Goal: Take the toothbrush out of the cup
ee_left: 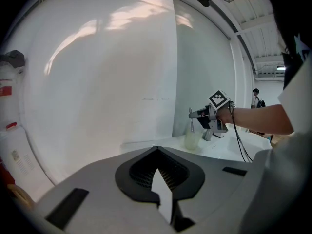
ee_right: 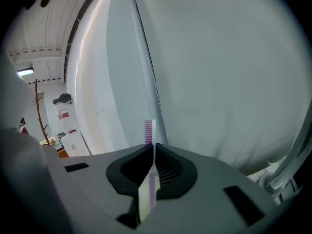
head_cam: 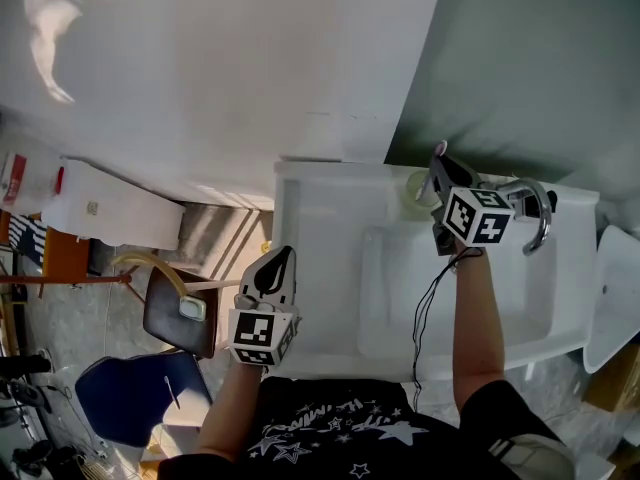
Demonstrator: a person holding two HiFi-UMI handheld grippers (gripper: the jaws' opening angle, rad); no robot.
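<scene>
While the left claw (ee_left: 157, 150) sits shut, the right claw (ee_right: 152, 146) clamps the toothbrush (ee_right: 149, 130) (bristles up).

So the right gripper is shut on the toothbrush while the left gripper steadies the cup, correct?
No: the left gripper is empty, off by the sink's left rim, well apart from the cup; the head view shows it. The right gripper is shut on the toothbrush.

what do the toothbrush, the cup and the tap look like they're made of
toothbrush: likely plastic; a pale, smooth handle with a purple strip and fine purple bristles.
cup: translucent and pale yellowish, probably plastic, though glass can't be ruled out.
tap: metal with a chrome-like finish; a shiny curved tube with bright reflections.
</scene>
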